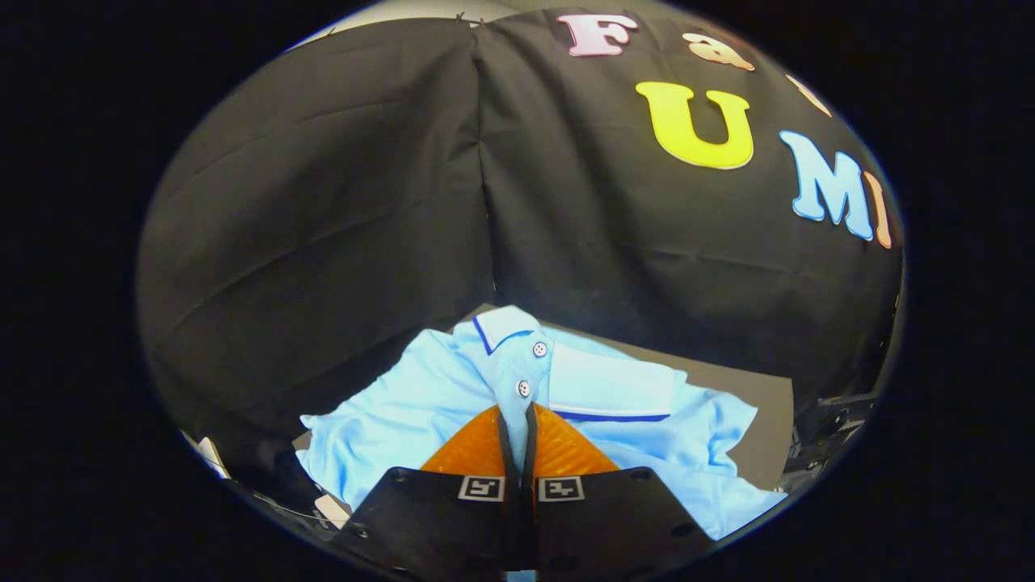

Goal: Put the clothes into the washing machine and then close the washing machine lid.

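A light blue polo shirt [420,404] with a white collar, dark blue trim and white buttons is bunched in front of the gripper, its lower part spread over a grey table [760,404]. My gripper [517,416] has its two orange fingers [477,449] pressed together on the shirt's button placket, with a thin strip of blue cloth pinched between them. The collar and two buttons stand just beyond the fingertips. The shirt's front seems pulled up toward the fingers.
Black cloth walls close the booth behind and to both sides of the shirt. Dark equipment [833,420] sits past the table's right end. Small white objects [212,454] lie low beside the shirt's left sleeve.
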